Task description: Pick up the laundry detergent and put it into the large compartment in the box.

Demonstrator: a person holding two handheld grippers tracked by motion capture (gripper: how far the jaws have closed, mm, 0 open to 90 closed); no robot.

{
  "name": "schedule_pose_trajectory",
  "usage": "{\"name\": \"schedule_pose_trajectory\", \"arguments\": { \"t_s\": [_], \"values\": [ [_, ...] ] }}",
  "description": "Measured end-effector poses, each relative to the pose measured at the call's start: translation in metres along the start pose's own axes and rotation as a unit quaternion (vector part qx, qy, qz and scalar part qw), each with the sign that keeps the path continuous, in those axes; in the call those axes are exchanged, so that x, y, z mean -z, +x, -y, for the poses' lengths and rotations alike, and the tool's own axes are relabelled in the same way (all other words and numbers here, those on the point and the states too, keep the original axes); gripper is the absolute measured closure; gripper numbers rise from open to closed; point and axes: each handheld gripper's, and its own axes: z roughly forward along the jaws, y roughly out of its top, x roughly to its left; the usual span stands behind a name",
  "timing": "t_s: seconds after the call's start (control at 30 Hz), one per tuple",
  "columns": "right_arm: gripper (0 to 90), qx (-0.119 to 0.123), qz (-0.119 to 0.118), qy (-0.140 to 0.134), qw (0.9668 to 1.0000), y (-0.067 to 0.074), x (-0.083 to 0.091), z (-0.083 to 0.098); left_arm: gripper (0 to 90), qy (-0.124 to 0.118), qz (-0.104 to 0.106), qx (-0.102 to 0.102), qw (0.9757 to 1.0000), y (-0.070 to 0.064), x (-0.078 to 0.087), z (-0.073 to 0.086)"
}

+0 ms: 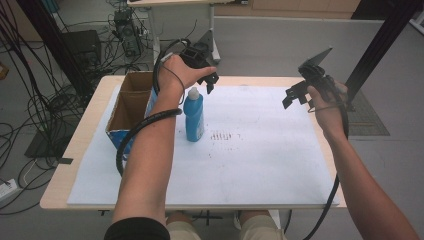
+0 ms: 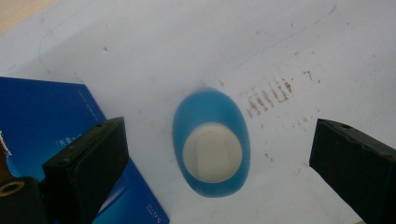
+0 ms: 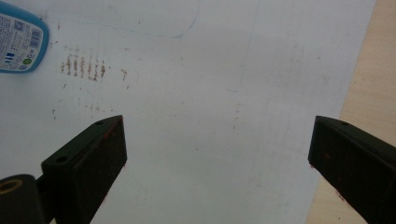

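A blue bottle [image 1: 194,116] with a white cap [image 1: 193,92] stands upright on the white sheet [image 1: 260,150]. My left gripper [image 1: 212,81] hangs open just above and behind the cap, apart from it. From the left gripper view I look straight down on the bottle [image 2: 211,142], whose cap [image 2: 212,152] lies between the wide-apart jaws. My right gripper [image 1: 295,95] is held open in the air over the sheet's far right part, with nothing between its jaws. The bottle's labelled base [image 3: 21,39] shows in the top left corner of the right gripper view.
An open cardboard box [image 1: 131,107] with a blue side [image 2: 42,116] stands just left of the bottle. Brown smudges [image 1: 221,136] mark the sheet right of the bottle. The wooden table edge [image 3: 373,93] runs along the sheet's right side. Cables and equipment lie on the floor beyond.
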Motion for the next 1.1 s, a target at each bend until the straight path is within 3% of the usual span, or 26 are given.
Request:
{"name": "schedule_pose_trajectory", "arguments": {
  "t_s": [0.37,1.1],
  "values": [
    [4.4,-0.001,-0.001,0.002,1.0,0.001,-0.003,-0.001,5.2,0.008,-0.006,0.021,0.9997,0.002,-0.015,0.001],
    [4.4,-0.003,-0.002,0.006,1.0,-0.002,-0.007,-0.002,5.2,0.025,-0.001,0.043,0.9988,0.004,-0.047,0.001]
  ]
}}
